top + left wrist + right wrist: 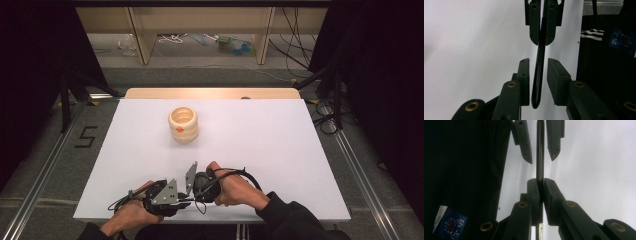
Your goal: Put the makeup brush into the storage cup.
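Where the grippers meet, a thin black rod [538, 75] stays unidentifiable: right gripper [541, 188] clamps it, left gripper [538, 71] jaws narrow, not touching.

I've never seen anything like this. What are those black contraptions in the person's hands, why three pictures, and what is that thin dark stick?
These are hand-held tools, not a robot: a person holds a left gripper and a right gripper, each with two black jaws. One picture looks down from above the white table, where a cream ridged pot stands apart, farther off. The other two come from cameras riding on the grippers, looking along their jaws. In the right gripper view, the right gripper's jaws are clamped on a thin dark rod. In the left gripper view, the same rod runs between the left gripper's jaws, with small gaps visible on both sides, so they are not gripping it.
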